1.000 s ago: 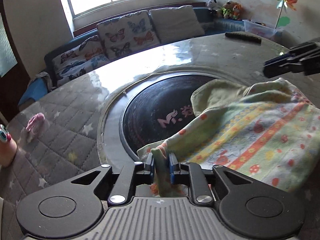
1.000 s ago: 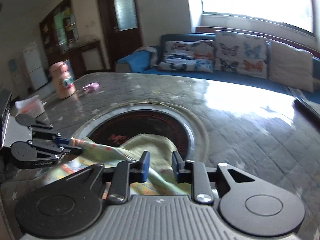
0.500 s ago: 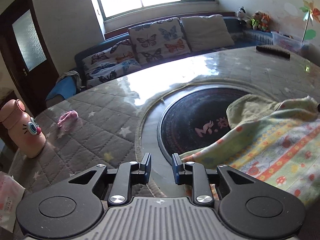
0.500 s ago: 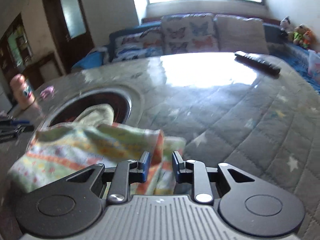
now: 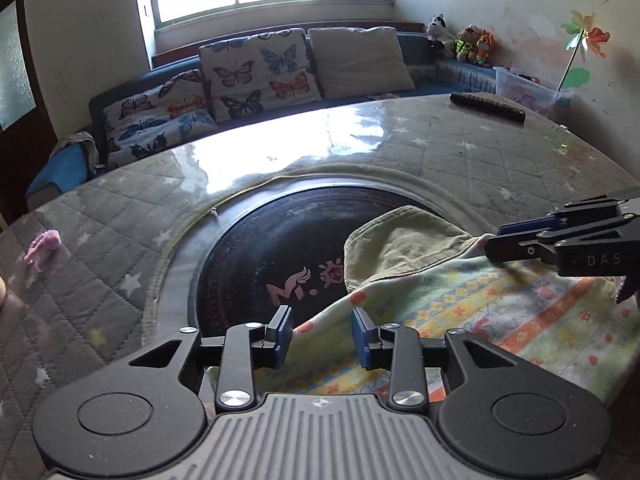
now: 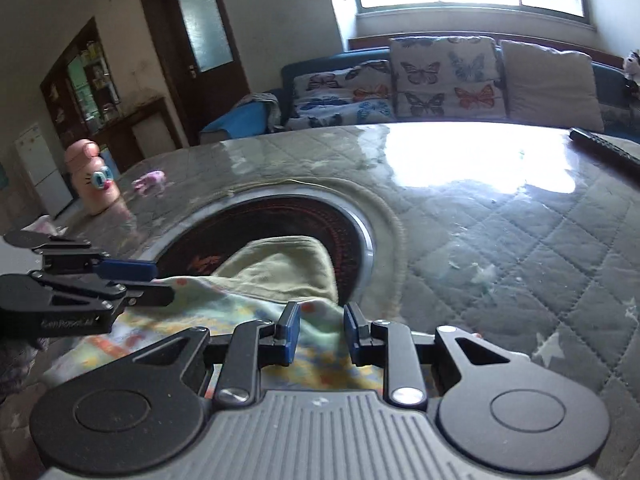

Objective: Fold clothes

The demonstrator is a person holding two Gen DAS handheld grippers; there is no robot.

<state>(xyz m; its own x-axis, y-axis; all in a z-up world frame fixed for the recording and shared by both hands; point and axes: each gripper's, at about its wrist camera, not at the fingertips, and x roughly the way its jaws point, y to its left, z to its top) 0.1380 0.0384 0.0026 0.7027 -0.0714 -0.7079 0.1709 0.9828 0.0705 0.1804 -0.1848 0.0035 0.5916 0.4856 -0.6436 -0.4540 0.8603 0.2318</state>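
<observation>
Both wrist views, one moment of folding. The patterned garment (image 5: 500, 320) lies on the quilted round table (image 5: 460, 160), part on the quilted cover and part over the dark round inset (image 5: 260, 248) at the centre. Its plain green lining (image 5: 400, 248) is turned up at the far end, so one layer already rests on another; judged from that, a first fold seems made, though the cloth is still loose and rumpled.

Your left gripper (image 5: 321, 334) hangs over the near edge of the garment. Its jaws are opening, with cloth showing in the gap below them, and the blue pads (image 5: 285, 330) press on nothing. Your right gripper (image 6: 318, 332) sits low over the opposite edge. Its jaws stand a little apart, and cloth fills the space between them. It appears free rather than pinched, though the view is not sharp enough to be sure.

What is left, as a judgement: you need to take fresh hold of an edge or corners, bring the garment over once more, and flatten it into a tidy packet. No finished stack is visible.

A pink bottle (image 6: 94, 178) and a small pink object (image 6: 151, 181) stand well apart from the work; a remote control (image 5: 486, 106) lies at the far rim.
</observation>
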